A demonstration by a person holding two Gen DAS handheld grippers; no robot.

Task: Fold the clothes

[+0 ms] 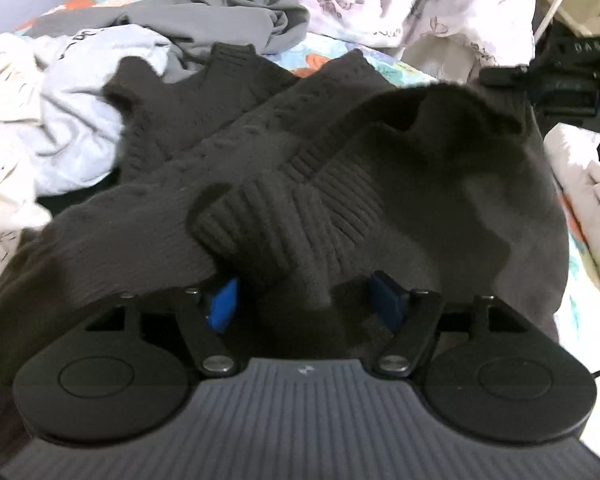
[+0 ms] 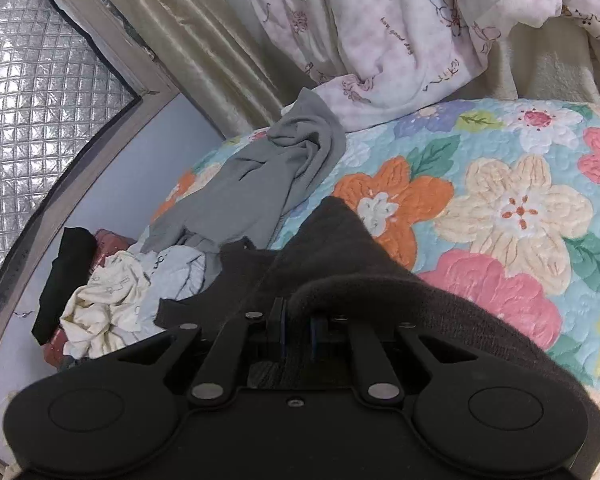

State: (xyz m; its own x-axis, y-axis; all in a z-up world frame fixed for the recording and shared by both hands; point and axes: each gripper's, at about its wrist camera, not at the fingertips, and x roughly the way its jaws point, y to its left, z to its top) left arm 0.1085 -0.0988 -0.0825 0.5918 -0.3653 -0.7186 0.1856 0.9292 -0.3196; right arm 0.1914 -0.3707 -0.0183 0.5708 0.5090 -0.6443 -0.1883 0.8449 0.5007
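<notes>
Dark knit sweater [image 1: 260, 184], soft, thick and probably floppy, drapes over the flowered quilt [image 2: 500, 208], its ribbed edge bunched between the spread left tongs [image 1: 304, 304] and a fold pinched in the right tongs [image 2: 298, 332], so edges look the best hold.

Black claw [image 1: 304, 304] linkages, blue pads [image 1: 222, 306], silver screws.

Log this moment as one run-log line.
step: fold | item: dark brown ribbed knit sweater | left gripper: open, knit bunched between fingers | right gripper: shut on sweater edge | surface: floral quilted bedspread
</notes>
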